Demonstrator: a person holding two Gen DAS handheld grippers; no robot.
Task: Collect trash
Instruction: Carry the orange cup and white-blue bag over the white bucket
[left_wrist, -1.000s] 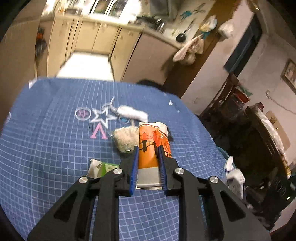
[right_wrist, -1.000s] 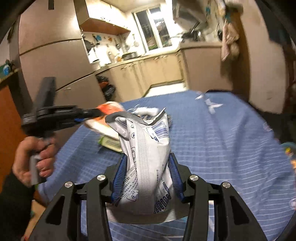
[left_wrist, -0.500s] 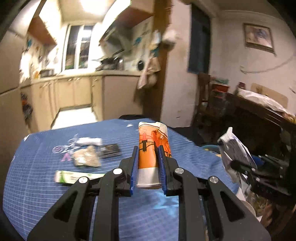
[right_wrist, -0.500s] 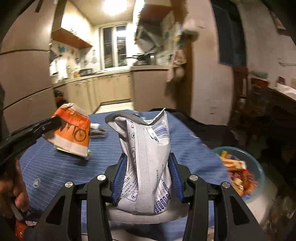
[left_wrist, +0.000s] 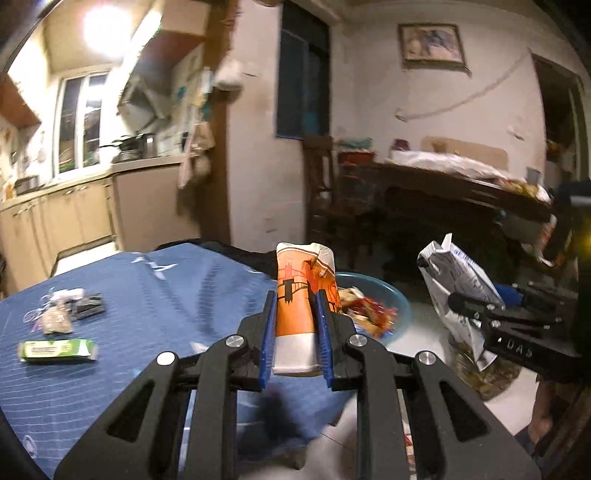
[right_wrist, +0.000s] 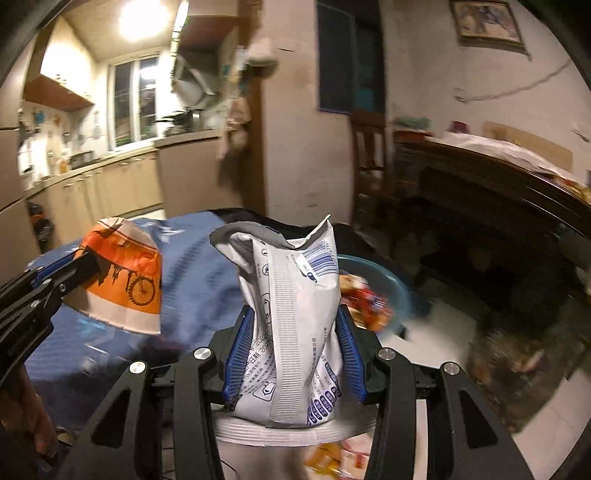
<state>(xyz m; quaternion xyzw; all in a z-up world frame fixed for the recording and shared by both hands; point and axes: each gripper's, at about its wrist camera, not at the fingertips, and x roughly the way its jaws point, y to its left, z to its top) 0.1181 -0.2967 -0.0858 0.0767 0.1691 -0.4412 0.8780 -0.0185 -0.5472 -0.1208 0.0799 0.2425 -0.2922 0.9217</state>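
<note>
Left tool, right tool: both apparently clamped.

Black hand-held gripper arms, blue ribbed pads, silver screws

paper cup, glossy foil pouch, cloth tablecloth

Paper cup: orange upper part with black bridge and bicycle drawings, white band at its base; held between blue pads on black gripper arms. Snack bag: white and grey, blue barcode and blue printed text. Tablecloth: blue with a thin white grid; wrapper on it green and white; basin teal, contents red and yellow.
</note>
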